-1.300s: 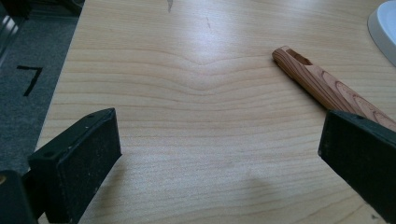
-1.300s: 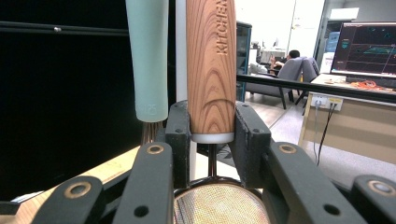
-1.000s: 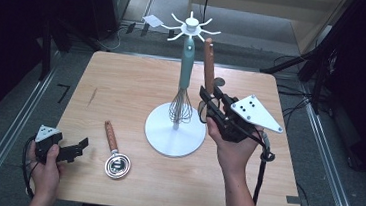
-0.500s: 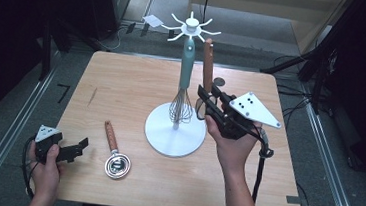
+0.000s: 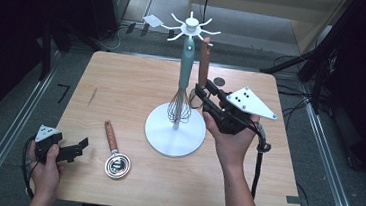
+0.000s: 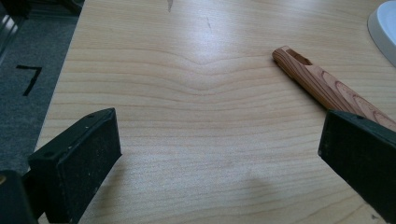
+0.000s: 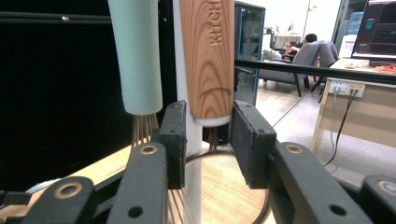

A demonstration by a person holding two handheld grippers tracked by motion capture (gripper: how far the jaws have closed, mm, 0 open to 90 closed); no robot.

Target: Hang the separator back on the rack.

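At seven o'clock our left tongs rest wide open, empty. Right tongs bracket the wooden-handled strainer hanging at the rack's two o'clock, not yet clamped; we close squarely, then lift it.

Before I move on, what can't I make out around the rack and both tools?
- Right tool: grip on the wood-handled utensil unclear; right gripper view, jaws cover its neck.
- Utensil's head: cut off low, same view.
- Utensil's hook: high view, blurred.
- Lying strainer: bowl behind a jaw, left gripper view.
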